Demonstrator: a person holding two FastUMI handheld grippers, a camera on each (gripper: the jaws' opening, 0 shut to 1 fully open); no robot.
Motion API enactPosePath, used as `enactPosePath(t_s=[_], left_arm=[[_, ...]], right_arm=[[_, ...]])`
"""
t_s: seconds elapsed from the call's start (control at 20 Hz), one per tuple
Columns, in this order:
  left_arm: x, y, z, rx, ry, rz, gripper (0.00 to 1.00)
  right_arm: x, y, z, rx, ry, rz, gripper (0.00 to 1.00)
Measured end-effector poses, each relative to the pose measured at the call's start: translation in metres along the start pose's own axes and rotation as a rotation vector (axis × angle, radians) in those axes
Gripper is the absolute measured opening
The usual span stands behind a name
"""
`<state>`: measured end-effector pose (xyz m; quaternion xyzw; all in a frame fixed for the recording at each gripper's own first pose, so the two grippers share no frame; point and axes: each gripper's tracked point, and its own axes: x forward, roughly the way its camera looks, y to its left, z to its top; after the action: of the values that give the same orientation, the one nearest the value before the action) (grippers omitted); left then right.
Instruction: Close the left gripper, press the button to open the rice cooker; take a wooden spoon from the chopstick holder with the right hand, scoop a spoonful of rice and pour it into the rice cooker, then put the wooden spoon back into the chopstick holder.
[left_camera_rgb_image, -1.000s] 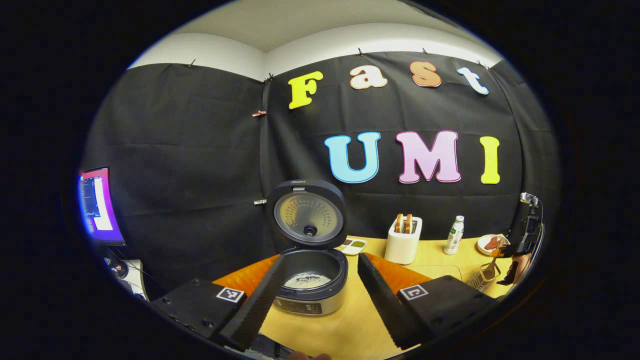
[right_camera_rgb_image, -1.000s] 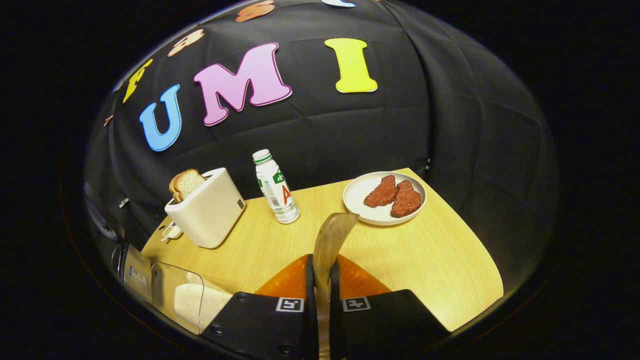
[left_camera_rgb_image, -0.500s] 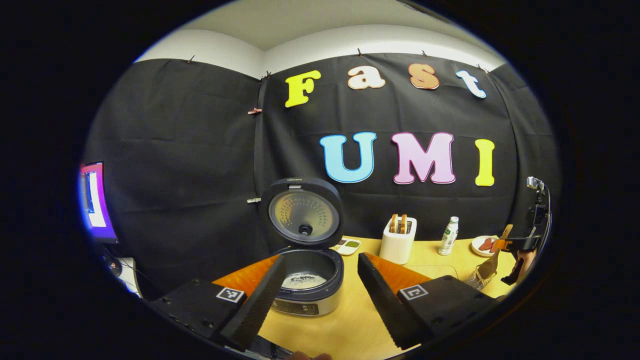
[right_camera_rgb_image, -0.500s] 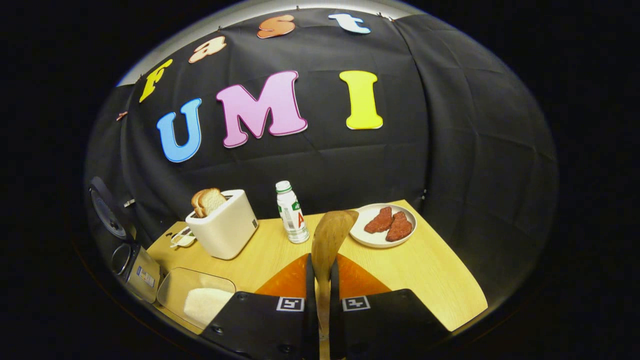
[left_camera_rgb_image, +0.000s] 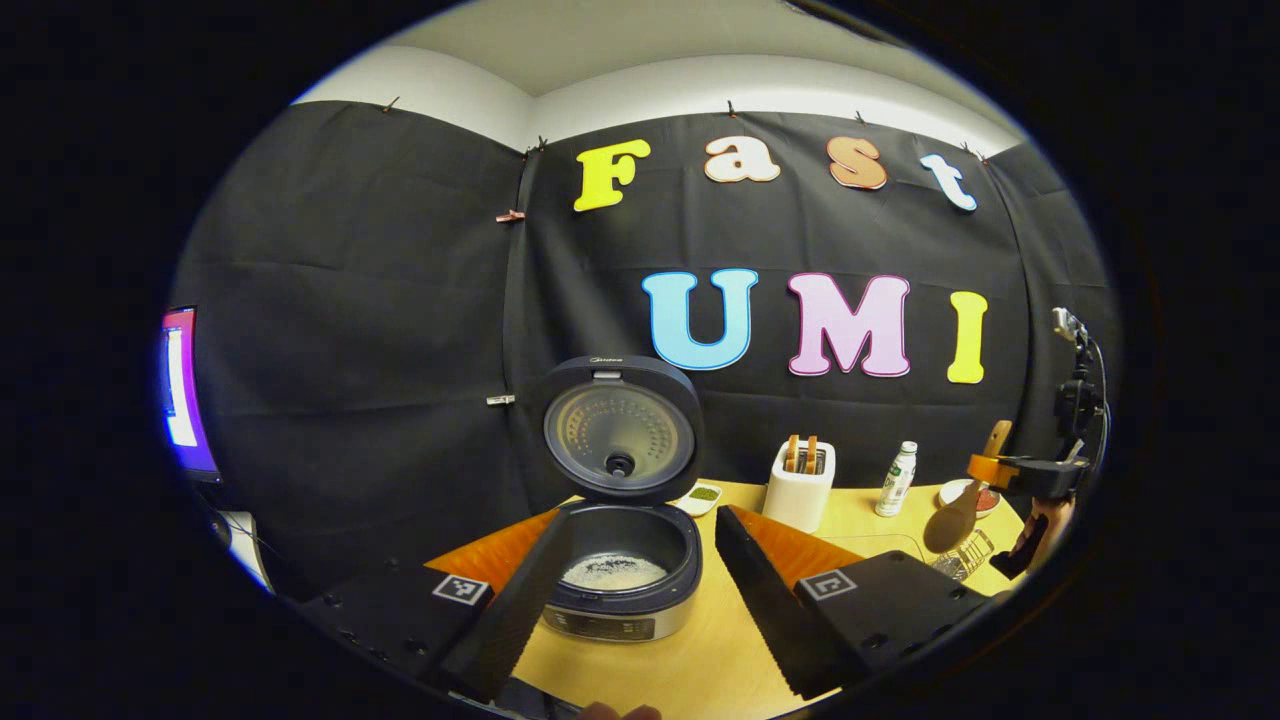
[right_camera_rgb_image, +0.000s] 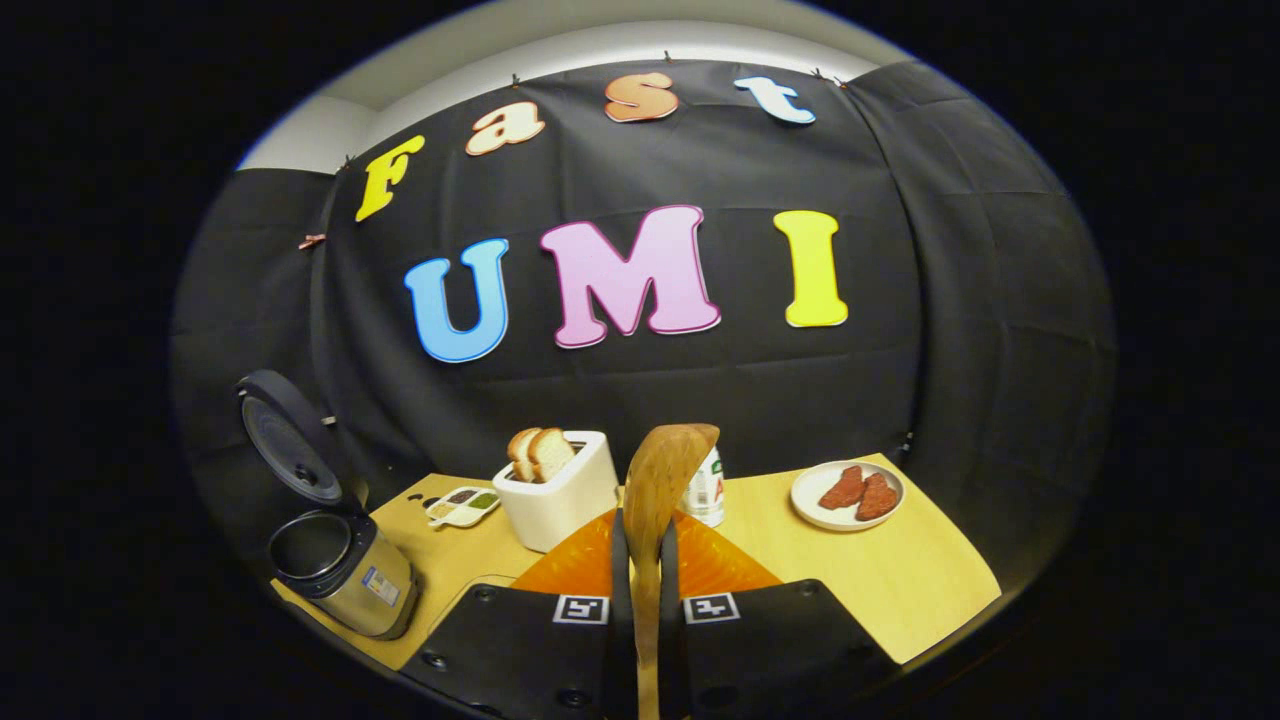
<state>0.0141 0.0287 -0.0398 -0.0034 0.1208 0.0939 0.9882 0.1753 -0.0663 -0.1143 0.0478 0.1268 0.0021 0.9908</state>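
In the right gripper view, nearest, the right hand-held gripper (right_camera_rgb_image: 640, 600) is clamped on the handle of the wooden spoon (right_camera_rgb_image: 655, 500), both fingers pressing it. The spoon's long axis runs straight forward along the fingers, its bowl at the far end and raised above the desk (right_camera_rgb_image: 900, 590). I cannot tell whether the bowl carries any rice. Beyond the bowl stand a toaster (right_camera_rgb_image: 555, 490) and a bottle (right_camera_rgb_image: 708, 490), with a plate (right_camera_rgb_image: 848, 495) to the far right.

The relation that counts: the rice cooker (right_camera_rgb_image: 340, 565) lies to the near left of this gripper, lid up, pot mouth facing upward. So the spoon's bowl points past the cooker, not at it; judging by this, the gripper must swing left and the bowl come over the pot's mouth before any pouring.

In the left gripper view, the left hand-held gripper (left_camera_rgb_image: 630, 590) has its fingers spread wide and holds nothing. The cooker (left_camera_rgb_image: 620, 580) sits just beyond them, rice showing in the pot, so the left gripper is the nearer one to it. Far right on that desk (left_camera_rgb_image: 700, 660), the right gripper (left_camera_rgb_image: 1005, 475) holds the spoon (left_camera_rgb_image: 955, 520) above the wire chopstick holder (left_camera_rgb_image: 965, 560), where the spoon should finally return.
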Motion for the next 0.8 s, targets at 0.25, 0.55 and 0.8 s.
enactPosePath(t_s=[0.25,0.55,0.8], left_arm=[[0.010,0.021,-0.002,0.002,0.004,-0.027,0.97],[0.027,0.047,-0.009,0.015,0.019,-0.060,0.96],[0.043,0.068,-0.026,-0.053,0.066,-0.055,0.97]], right_arm=[[0.018,0.040,-0.058,-0.078,0.077,0.012,0.12],[0.026,0.049,-0.121,-0.131,0.165,-0.058,0.13],[0.017,0.076,-0.129,-0.097,0.181,-0.078,0.13]])
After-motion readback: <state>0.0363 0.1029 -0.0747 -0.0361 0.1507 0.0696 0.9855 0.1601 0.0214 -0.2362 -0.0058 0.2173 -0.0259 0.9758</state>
